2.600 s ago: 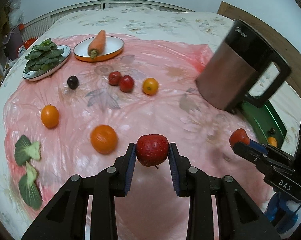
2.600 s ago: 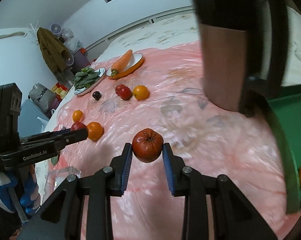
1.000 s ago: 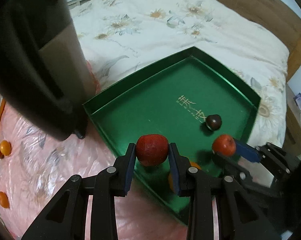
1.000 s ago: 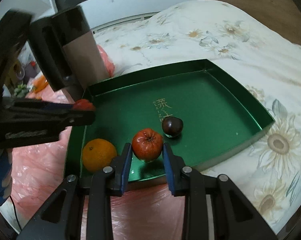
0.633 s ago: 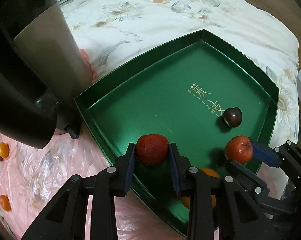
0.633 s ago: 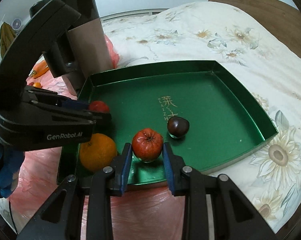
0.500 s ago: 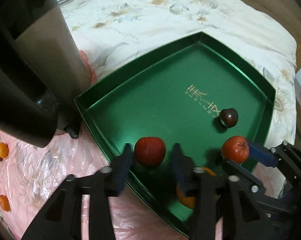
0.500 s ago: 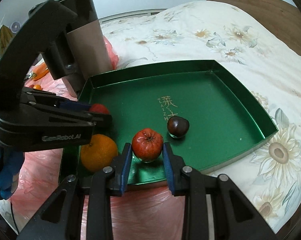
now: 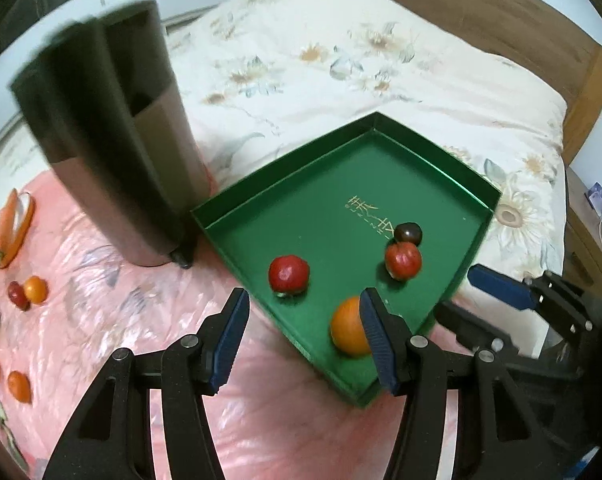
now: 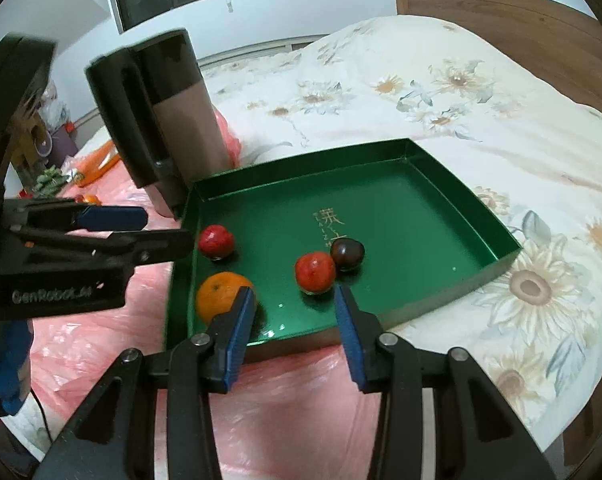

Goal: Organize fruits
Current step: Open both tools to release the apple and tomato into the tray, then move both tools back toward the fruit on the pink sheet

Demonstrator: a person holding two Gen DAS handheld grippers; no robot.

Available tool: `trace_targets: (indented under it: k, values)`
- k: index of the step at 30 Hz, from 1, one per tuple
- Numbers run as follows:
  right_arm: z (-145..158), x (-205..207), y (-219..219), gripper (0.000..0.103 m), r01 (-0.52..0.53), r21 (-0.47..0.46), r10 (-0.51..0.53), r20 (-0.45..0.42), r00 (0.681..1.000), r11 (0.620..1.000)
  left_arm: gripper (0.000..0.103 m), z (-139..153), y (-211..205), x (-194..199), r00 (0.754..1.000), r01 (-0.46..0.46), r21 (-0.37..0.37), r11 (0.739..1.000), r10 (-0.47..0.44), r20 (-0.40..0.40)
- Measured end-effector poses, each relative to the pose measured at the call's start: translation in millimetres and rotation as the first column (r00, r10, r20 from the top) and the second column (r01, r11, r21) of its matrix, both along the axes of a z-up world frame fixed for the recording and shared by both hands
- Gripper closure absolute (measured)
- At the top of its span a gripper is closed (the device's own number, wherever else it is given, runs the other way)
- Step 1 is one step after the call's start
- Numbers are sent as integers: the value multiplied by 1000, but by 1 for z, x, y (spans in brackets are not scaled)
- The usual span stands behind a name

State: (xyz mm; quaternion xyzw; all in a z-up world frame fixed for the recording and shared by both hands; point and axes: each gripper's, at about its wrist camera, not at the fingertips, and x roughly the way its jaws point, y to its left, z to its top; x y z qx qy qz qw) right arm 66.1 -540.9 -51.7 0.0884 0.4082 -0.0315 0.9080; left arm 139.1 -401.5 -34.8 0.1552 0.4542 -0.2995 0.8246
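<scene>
A green tray (image 9: 301,208) (image 10: 401,208) lies on the bed beside the pink sheet. On its floor rest a red apple (image 9: 289,275) (image 10: 216,240), a second red apple (image 9: 403,260) (image 10: 315,272), a dark plum (image 9: 408,233) (image 10: 347,255) and an orange (image 9: 349,334) (image 10: 219,294). My left gripper (image 9: 304,304) (image 10: 167,228) hangs just short of the first apple, its jaws opening with nothing between them. My right gripper (image 10: 294,300) (image 9: 473,296) hovers over the tray's near edge behind the second apple, jaws also opening and empty.
A tall dark jug (image 9: 113,140) (image 10: 169,120) stands at the tray's left corner. Further left on the pink plastic sheet (image 9: 141,320) lie a carrot on a plate (image 9: 11,232) and several small fruits (image 9: 35,289). A floral quilt (image 10: 421,100) and wooden headboard (image 9: 501,20) lie beyond.
Both grippers have let go of their apples, which now sit on the tray floor. Both have lifted and drawn back from the tray, jaws spread apart.
</scene>
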Motion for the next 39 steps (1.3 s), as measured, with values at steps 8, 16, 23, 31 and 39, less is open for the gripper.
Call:
trace_targets:
  k: [8,16,23,31,39]
  values:
    - [22,-29,21,38,2,41,-4,51,999,999,51,14,46,-36,1000,-17,-22,1000,17,12]
    - [41,-50,56,30,-40,59,36,80,996,997,51,30,97,-60,997,-69,-18,997,70,40]
    - [54,-57,95,30,-106,43,102,86,991,993,50,37,144,-75,991,-122,-31,992,123,44]
    - [58,-55,144,29,-201,14,200,76,977,979,49,33,205,-80,975,-217,-53,975,219,25]
    - [54,-49,186,29,-278,3,278,46,959,960,49,25,271,-80,947,-319,-72,945,320,15]
